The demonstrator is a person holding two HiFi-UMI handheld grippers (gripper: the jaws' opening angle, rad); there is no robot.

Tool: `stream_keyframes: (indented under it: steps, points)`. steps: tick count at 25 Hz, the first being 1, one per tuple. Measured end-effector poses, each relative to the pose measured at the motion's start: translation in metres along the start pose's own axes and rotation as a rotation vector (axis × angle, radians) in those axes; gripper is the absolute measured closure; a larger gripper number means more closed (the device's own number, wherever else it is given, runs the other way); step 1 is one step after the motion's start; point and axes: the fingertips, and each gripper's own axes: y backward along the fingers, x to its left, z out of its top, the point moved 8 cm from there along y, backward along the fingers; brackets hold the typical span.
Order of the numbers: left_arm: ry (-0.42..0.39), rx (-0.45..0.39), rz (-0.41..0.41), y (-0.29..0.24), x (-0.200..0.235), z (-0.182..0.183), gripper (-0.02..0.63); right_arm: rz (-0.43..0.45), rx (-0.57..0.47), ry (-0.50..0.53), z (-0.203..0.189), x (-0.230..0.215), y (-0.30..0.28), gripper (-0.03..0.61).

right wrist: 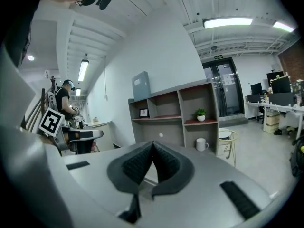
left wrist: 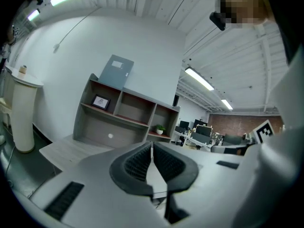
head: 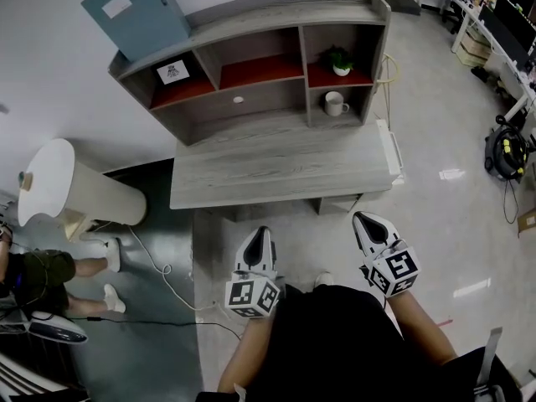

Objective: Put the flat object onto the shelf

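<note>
While nothing is gripped, left gripper [head: 260, 233] fingers are pressed together | right gripper [head: 363, 219] fingers are pressed together, short of desk [head: 276, 172] | flat blue panel [head: 138, 11] is propped atop shelf [head: 276, 13]

The desk [head: 276, 170] and shelf unit [head: 276, 99] looked like matt grey wood grain. The floor [head: 444, 212] shone glossy. The white mug [head: 335, 103] looked glazed, the blue-grey flat panel [head: 138, 11] smooth and matt.

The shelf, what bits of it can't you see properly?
Framed picture, all views: too small to tell what it shows.
Blue-grey board, head view: bottom edge hidden behind the shelf top.
Mug, left gripper view: hidden behind the left gripper.
</note>
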Motion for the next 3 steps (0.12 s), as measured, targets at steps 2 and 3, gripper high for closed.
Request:
stream_keyframes:
  steps: [2,3]
  points:
    - [0.004,-0.002,0.006,-0.0004,0.0055,0.003,0.594,0.007,0.008,0.003,-0.0035,0.0002,-0.0016,0.578]
    - [0.004,-0.002,0.008,-0.0009,0.0082,0.0044,0.594,0.01,0.013,0.005,-0.0052,0.0001,-0.0025,0.578]
